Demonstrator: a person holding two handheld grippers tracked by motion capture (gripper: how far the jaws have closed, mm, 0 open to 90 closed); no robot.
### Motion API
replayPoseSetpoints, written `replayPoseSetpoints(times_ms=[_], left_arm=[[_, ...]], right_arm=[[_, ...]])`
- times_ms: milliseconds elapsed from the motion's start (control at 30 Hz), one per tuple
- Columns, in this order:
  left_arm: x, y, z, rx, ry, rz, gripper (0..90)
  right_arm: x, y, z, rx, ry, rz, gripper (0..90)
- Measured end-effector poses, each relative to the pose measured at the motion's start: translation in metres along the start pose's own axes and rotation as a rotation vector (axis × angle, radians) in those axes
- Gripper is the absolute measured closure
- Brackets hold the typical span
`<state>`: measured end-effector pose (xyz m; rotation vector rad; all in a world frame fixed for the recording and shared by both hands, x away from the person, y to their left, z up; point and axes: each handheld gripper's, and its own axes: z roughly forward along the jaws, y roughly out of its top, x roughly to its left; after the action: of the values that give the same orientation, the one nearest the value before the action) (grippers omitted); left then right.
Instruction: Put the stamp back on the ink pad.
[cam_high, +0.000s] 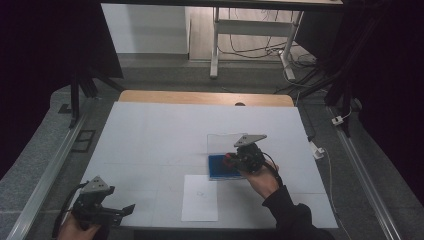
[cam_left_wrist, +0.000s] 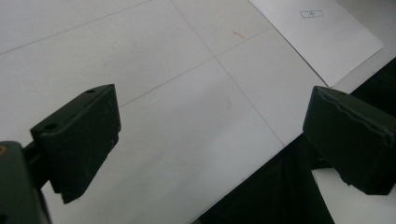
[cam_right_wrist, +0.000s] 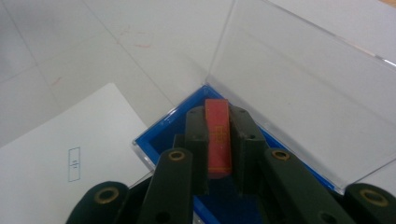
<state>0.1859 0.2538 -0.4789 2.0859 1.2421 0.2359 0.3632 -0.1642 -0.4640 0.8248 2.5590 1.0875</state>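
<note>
My right gripper is shut on a narrow red block with gold lettering, and holds it over a shallow blue box. The box's clear lid stands open behind it. In the high view the red block hangs above the blue box, right of the table's middle. My left gripper is at the front left, near the table's edge. It stands open with nothing between its jaws, just white surface below.
A white paper sheet with a small printed mark lies in front of the box, near the front edge; it is also seen as a sheet left of the box. The white table cover spreads wide to the left and back.
</note>
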Motion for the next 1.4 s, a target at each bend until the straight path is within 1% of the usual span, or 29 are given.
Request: replayPoseSetpoints(times_ms=[133, 400, 533, 667, 767, 800, 1033, 1167, 1400], left_arm=[[0.000, 0.000, 0.000, 0.000, 0.000, 0.000, 4.7], [0.000, 0.000, 0.000, -0.001, 0.000, 0.000, 4.7], [0.000, 0.000, 0.000, -0.001, 0.000, 0.001, 4.7], [0.000, 0.000, 0.000, -0.001, 0.000, 0.001, 4.7], [0.000, 0.000, 0.000, 0.000, 0.001, 0.001, 4.7], [0.000, 0.000, 0.000, 0.000, 0.001, 0.001, 4.7], [0.000, 0.000, 0.000, 0.000, 0.002, 0.001, 4.7], [0.000, 0.000, 0.000, 0.000, 0.001, 0.000, 4.7], [0.000, 0.000, 0.000, -0.001, 0.000, 0.000, 4.7]], right_arm=[[-0.003, 0.000, 0.003, 0.002, -0.011, 0.009, 78.9], [-0.007, -0.002, 0.009, 0.027, -0.027, 0.003, 78.9], [-0.008, -0.004, 0.013, 0.040, -0.026, 0.004, 78.9], [-0.008, -0.005, 0.017, 0.057, -0.031, -0.012, 78.9], [-0.006, -0.006, 0.020, 0.068, -0.027, -0.008, 78.9], [-0.006, -0.007, 0.021, 0.068, -0.029, -0.016, 78.9], [-0.004, -0.009, 0.027, 0.098, -0.041, -0.036, 78.9], [-0.003, -0.009, 0.027, 0.095, -0.046, -0.041, 78.9], [-0.003, -0.010, 0.027, 0.089, -0.042, -0.035, 78.1]])
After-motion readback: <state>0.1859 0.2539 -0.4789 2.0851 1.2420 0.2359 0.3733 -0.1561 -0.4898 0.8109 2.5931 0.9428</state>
